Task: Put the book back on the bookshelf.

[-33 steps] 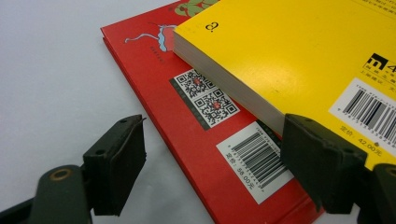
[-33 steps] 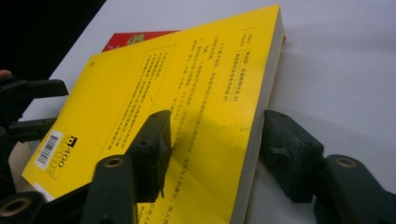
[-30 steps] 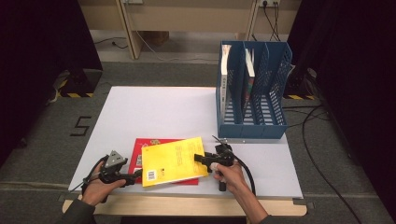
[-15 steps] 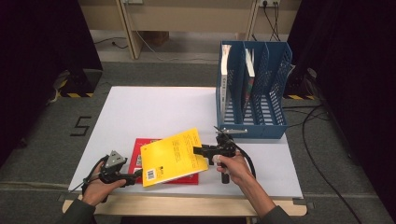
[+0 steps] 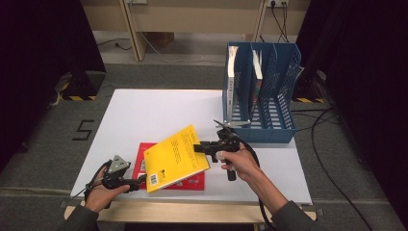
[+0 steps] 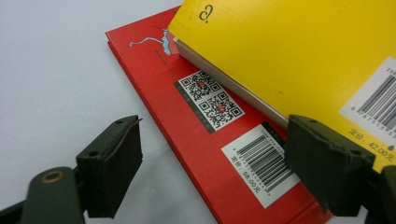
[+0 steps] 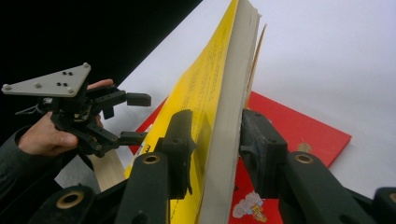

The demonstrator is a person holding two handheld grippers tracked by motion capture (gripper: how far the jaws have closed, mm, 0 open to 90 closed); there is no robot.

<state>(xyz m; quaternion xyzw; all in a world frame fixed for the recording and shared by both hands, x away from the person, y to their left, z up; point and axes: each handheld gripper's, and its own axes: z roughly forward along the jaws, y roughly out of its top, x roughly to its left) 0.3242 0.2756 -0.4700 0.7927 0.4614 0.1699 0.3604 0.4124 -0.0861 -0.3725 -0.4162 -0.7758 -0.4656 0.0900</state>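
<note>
While two books (image 5: 234,82) stand in the blue rack (image 5: 284,115), the right hand-held gripper (image 5: 198,147) clamps a yellow book (image 5: 175,156); the left hand-held gripper (image 5: 139,180) gapes empty.

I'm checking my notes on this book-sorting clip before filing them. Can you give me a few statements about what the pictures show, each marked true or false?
1. The right gripper is clamped on the yellow book. True.
2. The yellow book lies flat on the table. False: it is tilted, its gripped edge raised above the red book.
3. The left gripper holds the red book. False: its jaws stand open, the pads apart from the cover; they have just been opening.
4. The blue file rack already holds upright books. True.
5. The red book stands in the rack. False: it lies flat on the table under the yellow book.
</note>
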